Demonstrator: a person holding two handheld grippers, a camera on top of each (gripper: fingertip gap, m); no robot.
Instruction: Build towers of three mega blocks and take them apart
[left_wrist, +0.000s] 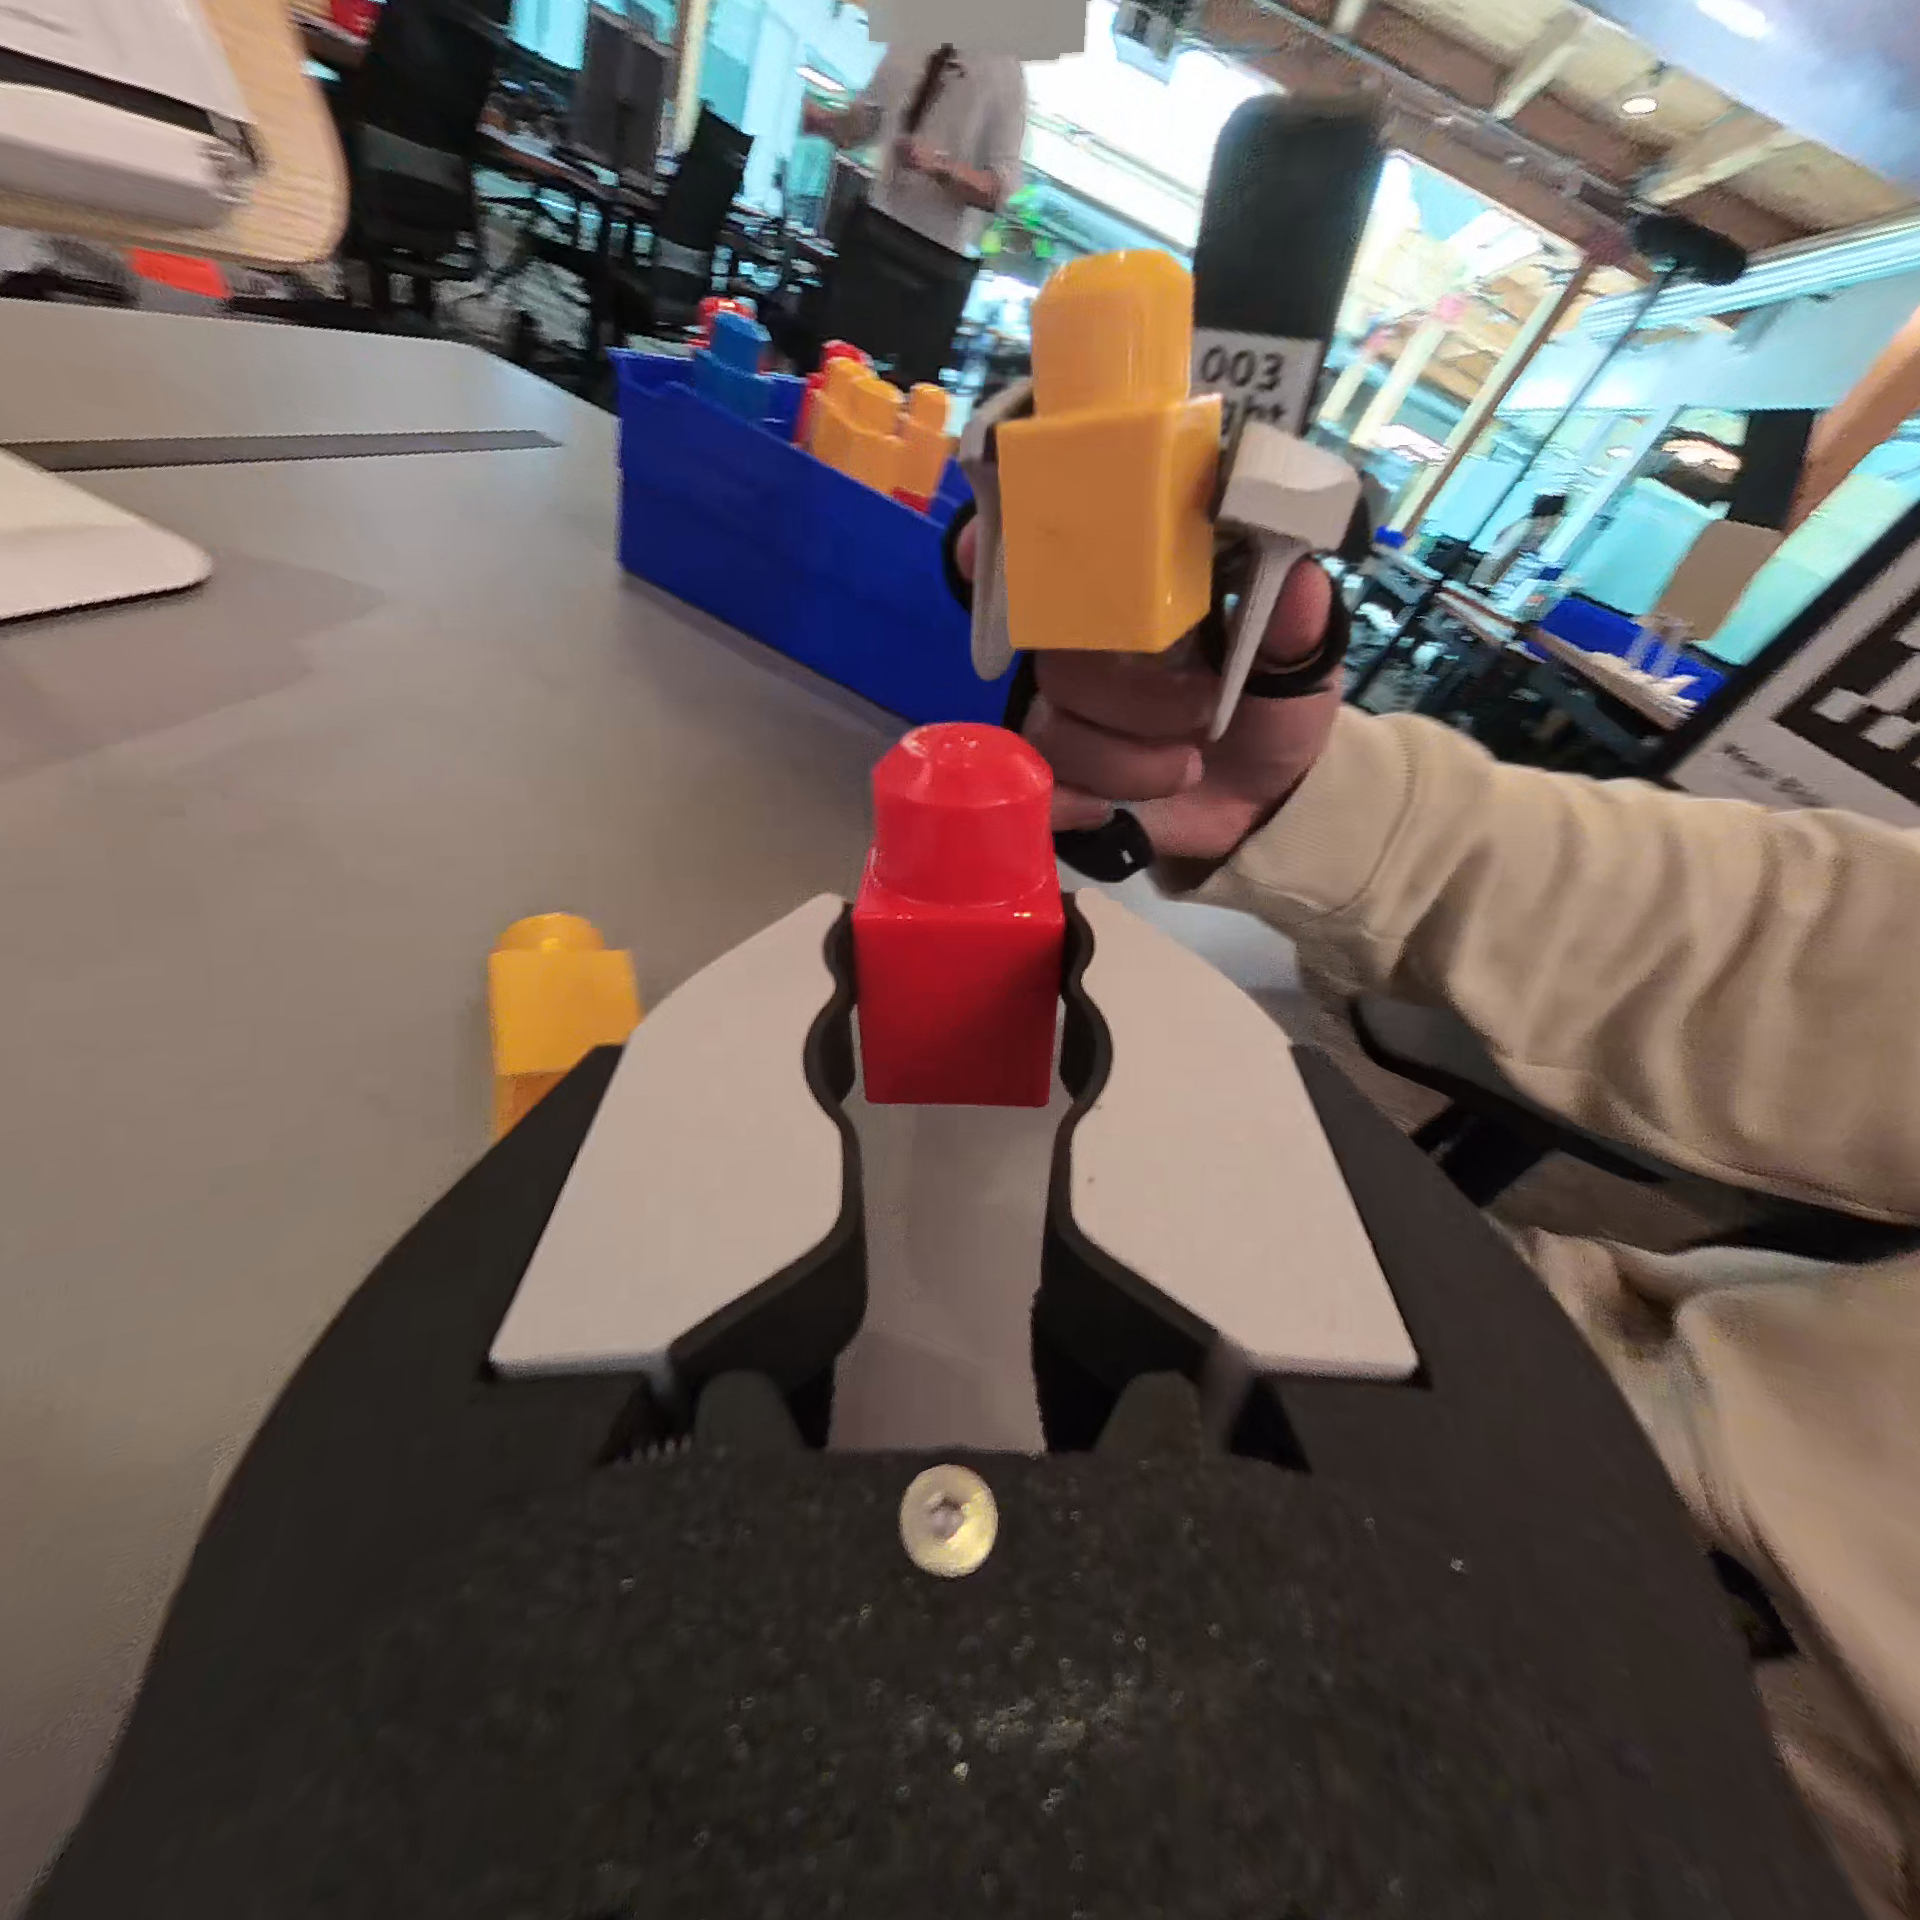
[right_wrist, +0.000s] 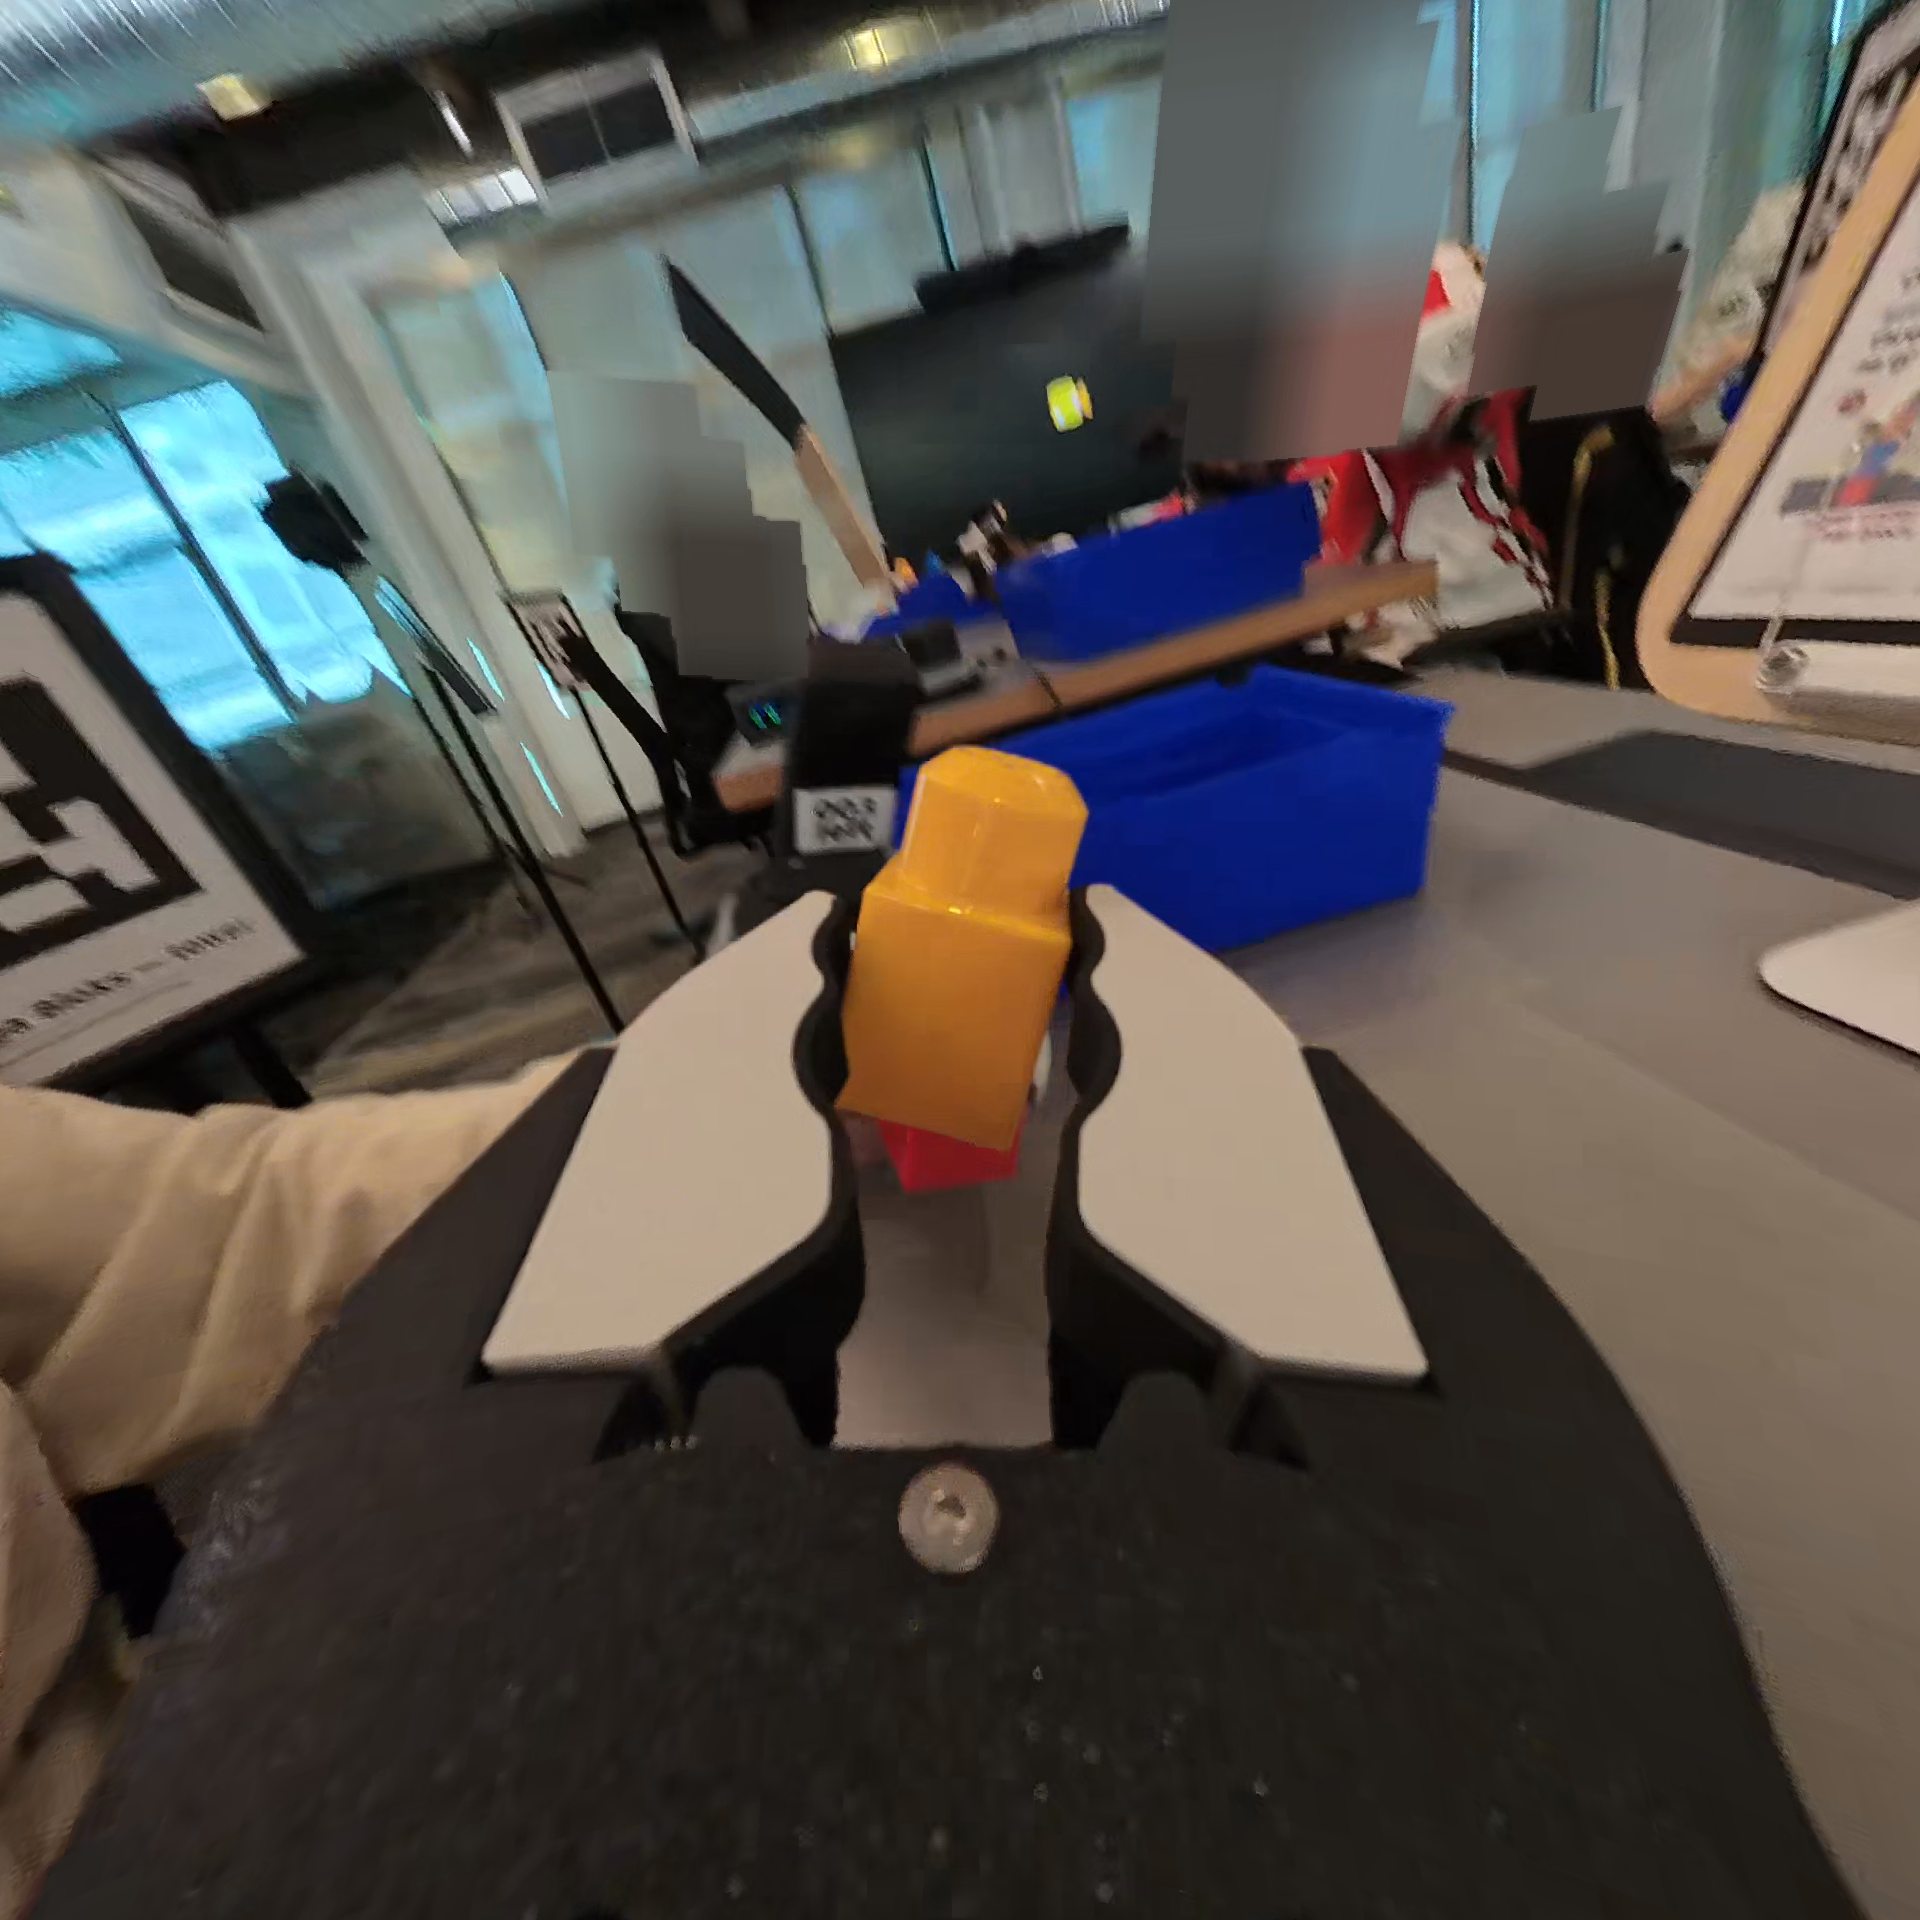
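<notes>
Loose blocks – two yellow (left_wrist: 1107, 520) (left_wrist: 556, 1008), one red (left_wrist: 956, 997); one blue bin (left_wrist: 748, 520), contents perhaps several more.

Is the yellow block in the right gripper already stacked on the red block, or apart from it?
Apart: the yellow block hangs above the red block's stud, table showing between.

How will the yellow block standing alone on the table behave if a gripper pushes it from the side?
The yellow block on the table looks like glossy, hard plastic, so it would probably slide on the smooth grey table. It stands upright, taller than wide, so a high push could tip it. It is probably light.
</notes>
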